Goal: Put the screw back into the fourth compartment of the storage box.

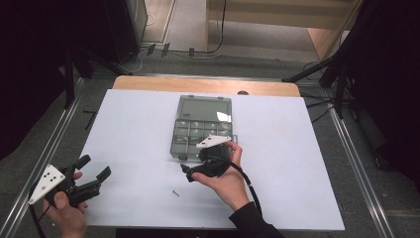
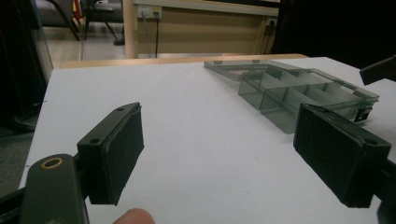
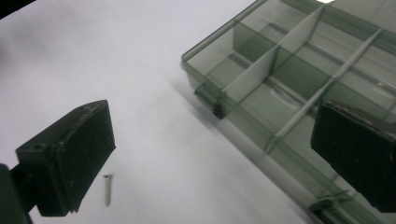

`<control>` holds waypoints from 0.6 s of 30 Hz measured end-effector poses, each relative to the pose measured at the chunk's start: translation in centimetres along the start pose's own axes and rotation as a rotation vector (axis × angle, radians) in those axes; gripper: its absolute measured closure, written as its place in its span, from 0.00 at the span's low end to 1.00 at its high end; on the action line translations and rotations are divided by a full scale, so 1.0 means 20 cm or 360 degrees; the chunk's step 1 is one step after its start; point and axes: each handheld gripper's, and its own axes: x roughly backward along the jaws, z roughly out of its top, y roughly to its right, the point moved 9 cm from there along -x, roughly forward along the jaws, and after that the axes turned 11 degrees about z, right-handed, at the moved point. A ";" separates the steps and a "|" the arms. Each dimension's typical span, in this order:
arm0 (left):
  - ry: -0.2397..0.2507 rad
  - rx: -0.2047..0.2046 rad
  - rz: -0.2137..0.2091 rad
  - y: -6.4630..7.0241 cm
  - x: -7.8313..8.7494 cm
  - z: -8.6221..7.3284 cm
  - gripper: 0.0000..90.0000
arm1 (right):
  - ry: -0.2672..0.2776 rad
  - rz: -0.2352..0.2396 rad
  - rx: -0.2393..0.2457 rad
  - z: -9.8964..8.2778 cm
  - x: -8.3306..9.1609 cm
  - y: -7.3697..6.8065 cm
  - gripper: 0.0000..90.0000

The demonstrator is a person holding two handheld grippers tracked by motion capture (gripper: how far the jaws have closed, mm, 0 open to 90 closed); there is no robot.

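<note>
Right tool (image 1: pixel 187 174), jaws held wide and empty, is poised nearest the small silver screw (image 3: pixel 108 189) lying lengthwise beside the smoky clear-plastic compartment box (image 3: pixel 299 88) on the white worktop (image 1: pixel 133 134).

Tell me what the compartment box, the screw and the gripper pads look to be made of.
Compartment box: likely smoky, translucent plastic; the dividers and table show through its glossy walls.
Screw: probably metal, a dull silvery grey with a threaded shank; too small to tell more.
Pads on the left gripper: seemingly matte black rubber or foam, with no shine.
</note>
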 end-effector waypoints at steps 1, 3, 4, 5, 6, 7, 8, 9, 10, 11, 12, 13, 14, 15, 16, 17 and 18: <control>0.0001 0.0001 0.0000 0.00 0.00 0.00 0.18 | -0.0002 0.0010 0.0001 -0.01 -0.01 -0.01 0.01; 0.0003 0.0002 0.0000 0.00 0.00 0.00 0.18 | -0.0012 0.0022 0.0001 -0.02 -0.02 -0.04 0.02; 0.0003 0.0002 0.0000 0.00 0.00 0.00 0.18 | -0.0014 0.0025 0.0006 -0.03 -0.03 -0.06 0.03; 0.0002 0.0000 0.0000 0.00 0.00 0.00 0.18 | -0.0022 0.0042 0.0006 -0.04 -0.04 -0.07 0.04; 0.0002 0.0002 0.0000 0.00 0.00 0.00 0.18 | -0.0029 0.0050 0.0007 -0.04 -0.05 -0.09 0.05; 0.0000 0.0000 -0.0001 0.00 0.00 0.00 0.18 | -0.0039 0.0058 0.0008 -0.06 -0.06 -0.10 0.05; -0.0001 0.0002 0.0000 0.00 0.00 0.00 0.18 | -0.0048 0.0061 0.0015 -0.07 -0.07 -0.11 0.06; -0.0001 0.0002 0.0000 0.00 0.00 0.00 0.18 | -0.0056 0.0071 0.0016 -0.08 -0.08 -0.12 0.07; -0.0002 0.0002 0.0000 0.00 0.00 0.00 0.18 | -0.0066 0.0085 0.0017 -0.09 -0.09 -0.14 0.08; -0.0001 0.0003 0.0000 0.00 0.00 0.00 0.18 | -0.0072 0.0092 0.0014 -0.10 -0.11 -0.15 0.09; 0.0000 0.0004 -0.0001 0.00 0.00 0.00 0.18 | -0.0075 0.0100 0.0018 -0.11 -0.12 -0.16 0.11; -0.0005 -0.0001 0.0003 0.00 0.00 0.00 0.18 | -0.0079 0.0110 0.0024 -0.12 -0.13 -0.17 0.12; -0.0006 -0.0001 0.0002 0.00 0.00 0.00 0.18 | -0.0083 0.0120 0.0027 -0.13 -0.13 -0.18 0.14; -0.0005 -0.0001 0.0001 0.00 0.00 0.00 0.18 | -0.0087 0.0132 0.0025 -0.14 -0.14 -0.19 0.16; -0.0005 -0.0003 0.0000 0.00 0.00 0.00 0.18 | -0.0094 0.0135 0.0031 -0.15 -0.15 -0.20 0.16; -0.0004 -0.0002 0.0000 0.00 0.00 0.00 0.18 | -0.0100 0.0133 0.0034 -0.15 -0.15 -0.21 0.16; -0.0004 -0.0002 0.0000 0.00 0.00 0.00 0.18 | -0.0100 0.0133 0.0034 -0.15 -0.15 -0.21 0.16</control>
